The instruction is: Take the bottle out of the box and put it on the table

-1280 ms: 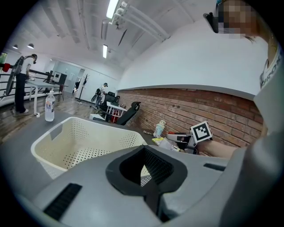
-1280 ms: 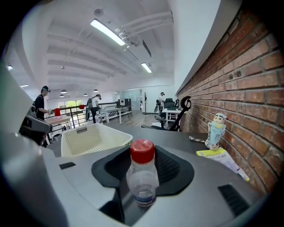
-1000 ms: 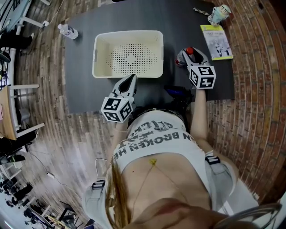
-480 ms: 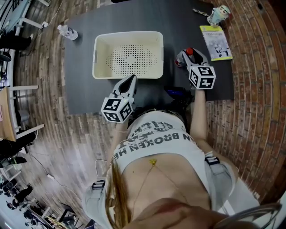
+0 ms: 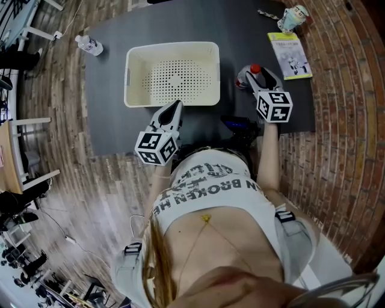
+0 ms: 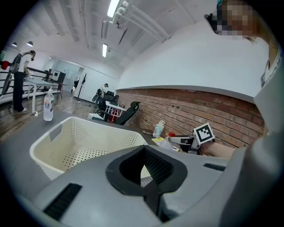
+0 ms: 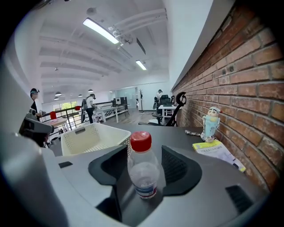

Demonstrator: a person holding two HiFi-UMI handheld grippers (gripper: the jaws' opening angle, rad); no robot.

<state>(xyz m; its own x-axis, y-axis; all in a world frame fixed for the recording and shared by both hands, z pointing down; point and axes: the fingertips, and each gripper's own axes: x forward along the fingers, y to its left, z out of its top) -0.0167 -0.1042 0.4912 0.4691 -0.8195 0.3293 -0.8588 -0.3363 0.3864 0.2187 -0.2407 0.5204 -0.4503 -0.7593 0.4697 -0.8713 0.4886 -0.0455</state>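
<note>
A clear bottle [image 5: 251, 72] with a red cap stands upright on the dark table [image 5: 111, 90], right of the empty white perforated box [image 5: 171, 46]. My right gripper [image 5: 254, 77] is around the bottle [image 7: 143, 170]. Its jaws are opening, and a gap shows between each pad and the bottle. My left gripper [image 5: 174, 108] hovers at the box's near rim with its fingers drawn to a point and nothing between them. In the left gripper view the box [image 6: 49, 137] lies just ahead and to the left.
A second bottle [image 5: 89, 42] stands at the table's far left corner. A yellow-green booklet [image 5: 290, 55] and a small figurine [image 5: 293, 18] lie at the far right, beside the brick wall. A dark object [image 5: 237, 124] sits at the table's near edge.
The right gripper's jaws have spread away from the bottle, and its red cap shows more. The gripper has shifted slightly right. The left gripper has not moved.
</note>
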